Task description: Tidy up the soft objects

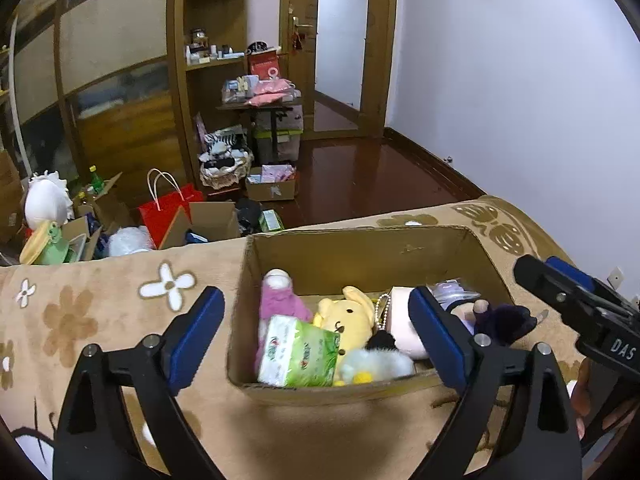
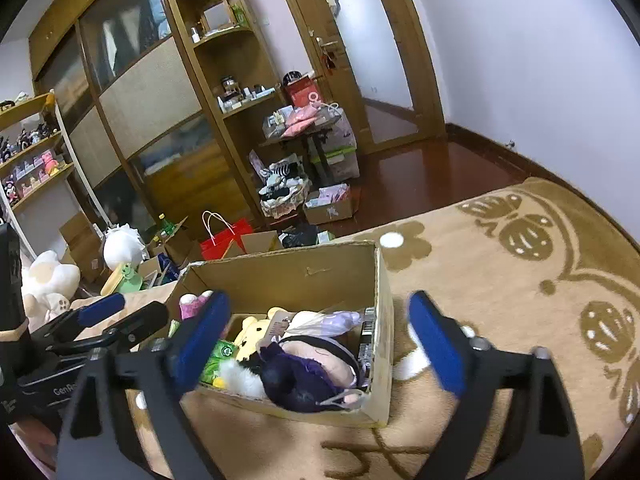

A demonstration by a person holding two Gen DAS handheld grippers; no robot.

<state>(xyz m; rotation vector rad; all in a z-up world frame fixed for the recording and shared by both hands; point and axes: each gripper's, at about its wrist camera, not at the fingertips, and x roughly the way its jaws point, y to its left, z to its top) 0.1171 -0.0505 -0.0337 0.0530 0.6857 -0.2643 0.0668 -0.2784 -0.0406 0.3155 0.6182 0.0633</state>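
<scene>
An open cardboard box (image 1: 360,248) (image 2: 288,272) stands on a tan flowered blanket (image 1: 100,312) (image 2: 500,280). Inside lie a pink-and-white doll (image 1: 278,300), a green tissue pack (image 1: 298,354), a yellow plush (image 1: 350,320) (image 2: 250,336), a white fluffy toy (image 1: 378,364) (image 2: 240,378), a pink plush (image 1: 400,320) and a dark purple plush (image 2: 296,376) (image 1: 502,320). My left gripper (image 1: 316,340) is open and empty, its jaws wide over the box's near side. My right gripper (image 2: 316,340) is open and empty above the box; it also shows at the right in the left wrist view (image 1: 568,300).
Beyond the blanket's edge the floor holds a red bag (image 1: 168,216), cardboard boxes (image 1: 272,188), a white plush (image 1: 46,200) and a basket of clothes (image 1: 224,164). A wooden wardrobe and shelves (image 1: 212,60) stand behind, with a door (image 1: 340,40) and dark bare floor at right.
</scene>
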